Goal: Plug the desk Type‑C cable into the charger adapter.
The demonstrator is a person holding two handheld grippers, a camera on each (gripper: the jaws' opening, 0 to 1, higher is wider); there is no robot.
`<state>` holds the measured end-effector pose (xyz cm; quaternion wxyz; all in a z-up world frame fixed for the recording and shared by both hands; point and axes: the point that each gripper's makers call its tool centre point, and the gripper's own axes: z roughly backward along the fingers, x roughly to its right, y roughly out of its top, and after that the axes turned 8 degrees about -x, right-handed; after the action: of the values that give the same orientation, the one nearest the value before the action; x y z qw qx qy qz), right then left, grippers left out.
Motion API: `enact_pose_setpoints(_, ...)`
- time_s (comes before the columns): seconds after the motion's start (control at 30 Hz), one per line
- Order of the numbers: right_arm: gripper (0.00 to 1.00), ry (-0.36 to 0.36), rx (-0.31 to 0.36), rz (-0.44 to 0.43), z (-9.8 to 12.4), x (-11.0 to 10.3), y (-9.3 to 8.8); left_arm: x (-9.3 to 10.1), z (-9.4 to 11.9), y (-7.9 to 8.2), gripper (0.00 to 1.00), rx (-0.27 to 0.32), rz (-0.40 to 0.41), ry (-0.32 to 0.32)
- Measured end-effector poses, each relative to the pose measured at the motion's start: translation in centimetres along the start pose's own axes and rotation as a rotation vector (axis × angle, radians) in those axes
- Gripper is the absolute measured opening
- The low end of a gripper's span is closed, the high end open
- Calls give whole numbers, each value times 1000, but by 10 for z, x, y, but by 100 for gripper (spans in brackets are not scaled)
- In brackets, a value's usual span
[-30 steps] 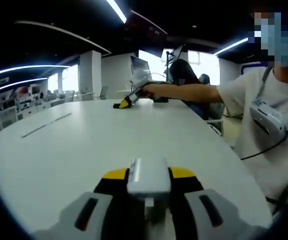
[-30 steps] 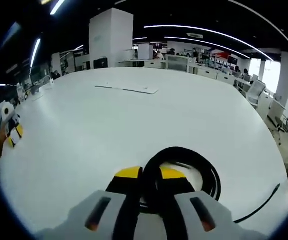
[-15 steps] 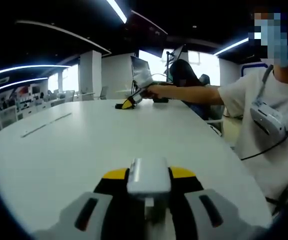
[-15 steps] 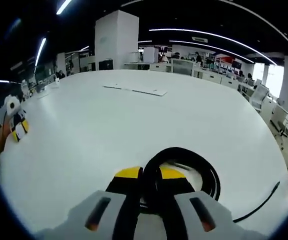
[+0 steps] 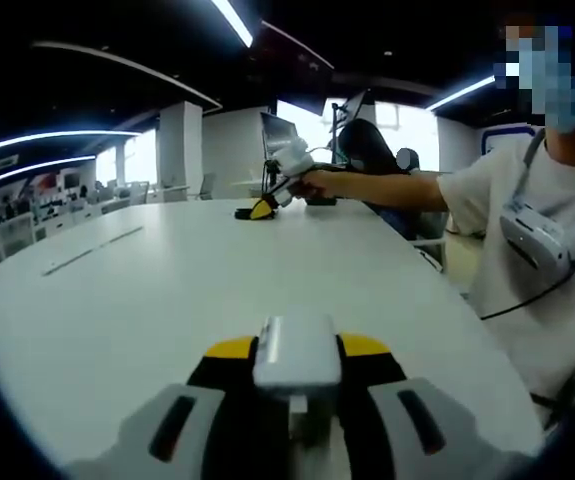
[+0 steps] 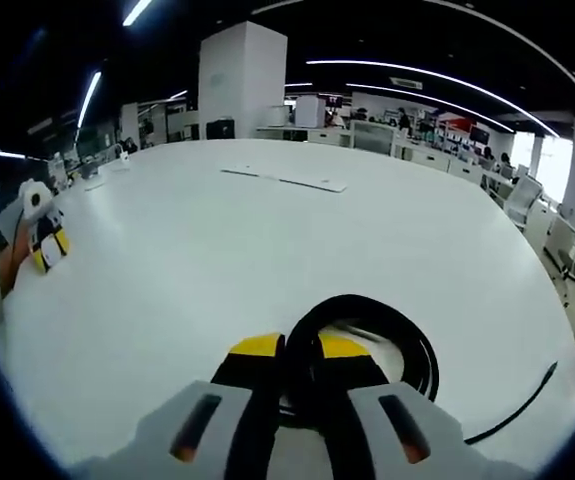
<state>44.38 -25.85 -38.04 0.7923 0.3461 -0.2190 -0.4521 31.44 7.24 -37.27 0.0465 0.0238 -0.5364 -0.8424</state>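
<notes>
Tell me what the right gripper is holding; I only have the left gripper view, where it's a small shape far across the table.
Observer: In the right gripper view, the right gripper is shut on a coiled black cable.
Operator: Is the plug end caught in the gripper?
Observer: No. One free end trails loose on the white table, off to the right of the coil.
Operator: Can that view see my left gripper too?
Observer: Yes, the left gripper sits small at its left edge, with the white charger adapter between its yellow tips.
</notes>
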Motion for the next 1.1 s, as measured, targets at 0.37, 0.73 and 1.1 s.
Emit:
enact_pose_setpoints(0.37, 11, 32, 8, 20, 5, -13, -1, 1, 0, 0, 30, 1, -2, 2)
enact_pose_setpoints(0.73, 11, 70, 19, 41, 13, -32, -6, 0, 0, 0, 30, 2, 1, 2)
enact_pose_setpoints(1.1, 11, 102, 33, 49, 20, -50, -11, 2, -1, 0, 30, 3, 2, 1)
